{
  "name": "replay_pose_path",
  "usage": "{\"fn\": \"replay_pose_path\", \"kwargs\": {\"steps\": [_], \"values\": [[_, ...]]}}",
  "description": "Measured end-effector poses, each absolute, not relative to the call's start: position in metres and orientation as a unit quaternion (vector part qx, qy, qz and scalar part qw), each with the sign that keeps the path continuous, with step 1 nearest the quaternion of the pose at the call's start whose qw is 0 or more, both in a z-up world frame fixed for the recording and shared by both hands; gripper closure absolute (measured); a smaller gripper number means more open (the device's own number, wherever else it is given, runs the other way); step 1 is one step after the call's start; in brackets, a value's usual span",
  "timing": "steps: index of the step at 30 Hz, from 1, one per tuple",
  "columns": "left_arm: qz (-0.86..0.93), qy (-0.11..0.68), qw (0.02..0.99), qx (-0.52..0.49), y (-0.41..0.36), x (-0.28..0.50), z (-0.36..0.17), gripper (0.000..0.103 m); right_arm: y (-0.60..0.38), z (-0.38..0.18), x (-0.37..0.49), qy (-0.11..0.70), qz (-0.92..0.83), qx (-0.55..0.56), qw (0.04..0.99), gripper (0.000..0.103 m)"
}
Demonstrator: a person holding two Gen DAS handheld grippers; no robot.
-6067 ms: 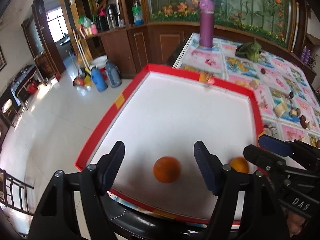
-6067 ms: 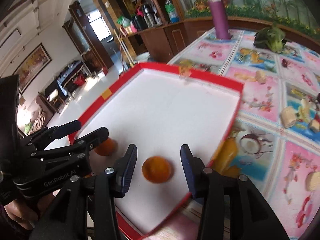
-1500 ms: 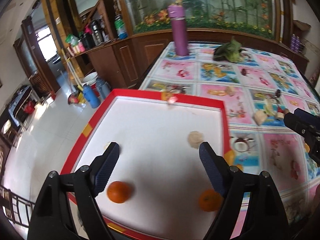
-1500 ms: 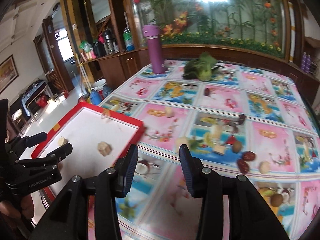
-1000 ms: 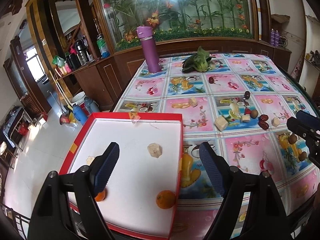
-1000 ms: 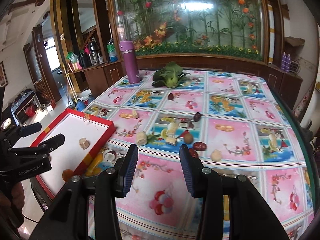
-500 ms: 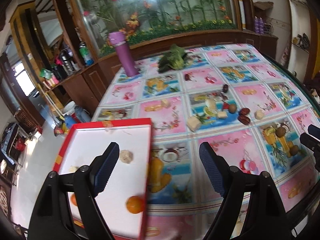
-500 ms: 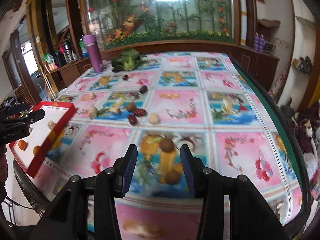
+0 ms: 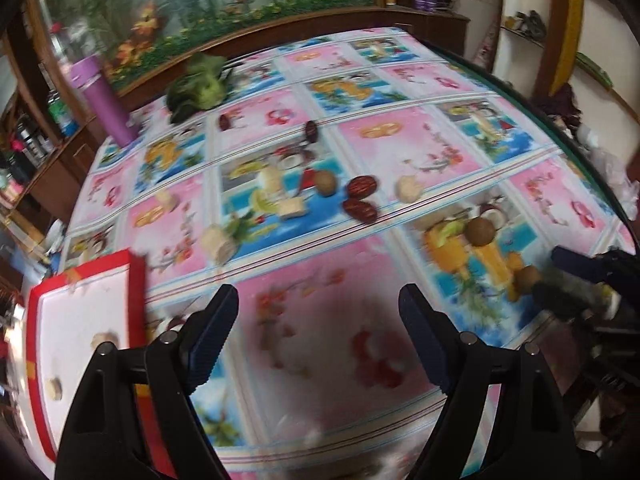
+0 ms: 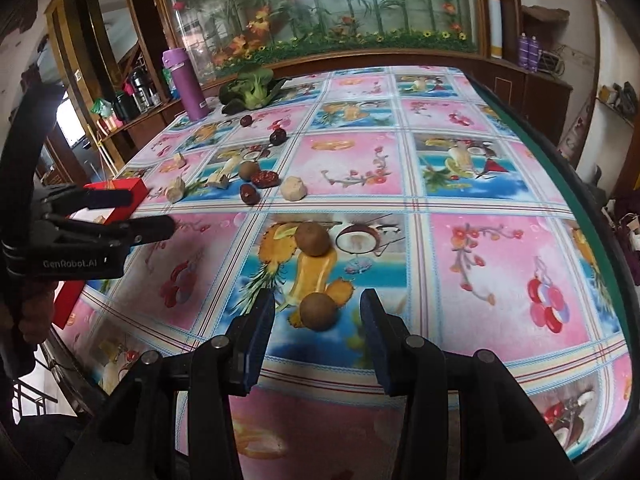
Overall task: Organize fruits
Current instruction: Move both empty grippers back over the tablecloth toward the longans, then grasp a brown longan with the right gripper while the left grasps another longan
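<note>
Step in hand: the right tool (image 10: 318, 330) stood with its jaws apart and nothing between the pads, lined up on the nearer small round brown fruit (image 10: 318, 311), which lay on the worktop (image 10: 460, 184) just ahead of the gap.
Left tool: the left tool (image 9: 318, 340) hung wide open and empty above a pink square of the glossy fruit-print cloth, gripping nothing.
Doing it well: in my judgement the right tool needed to drop until the pads straddled the fruit's widest part, then close gently, since a round fruit on slick cloth could roll away from a one-sided touch.
Where it goes: the red-rimmed white tray (image 9: 138, 276) sat at the worktop's left end, well apart from this fruit, so the carry would be long.
Other fruit: a second brown round fruit (image 10: 312, 239) lay further off; dark red dates (image 10: 264, 178) and pale chunks clustered beyond it.
Right view only: it showed the gap between pads and fruit sharply.
Left view only: it showed pale pieces (image 9: 104, 338) already inside the tray, though motion blur smeared detail.
</note>
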State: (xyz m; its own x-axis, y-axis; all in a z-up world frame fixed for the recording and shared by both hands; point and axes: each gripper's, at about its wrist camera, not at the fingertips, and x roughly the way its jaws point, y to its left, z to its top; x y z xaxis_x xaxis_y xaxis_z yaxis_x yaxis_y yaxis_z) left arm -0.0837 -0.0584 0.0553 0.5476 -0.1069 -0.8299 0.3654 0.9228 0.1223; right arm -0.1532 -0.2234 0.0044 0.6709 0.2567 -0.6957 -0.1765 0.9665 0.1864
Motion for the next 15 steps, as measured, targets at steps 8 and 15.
{"fn": "replay_pose_path", "kwargs": {"steps": [8,15], "values": [[-0.228,0.459,0.843,0.165,-0.104,-0.069,0.047,0.021,-0.213,-0.01,-0.145,0.403,0.121,0.026,0.907,0.084],[-0.29,0.477,0.814,0.164,-0.134,-0.062,0.036,0.026,-0.243,-0.011,-0.141,0.404,0.1,0.075,0.906,0.084]]}}
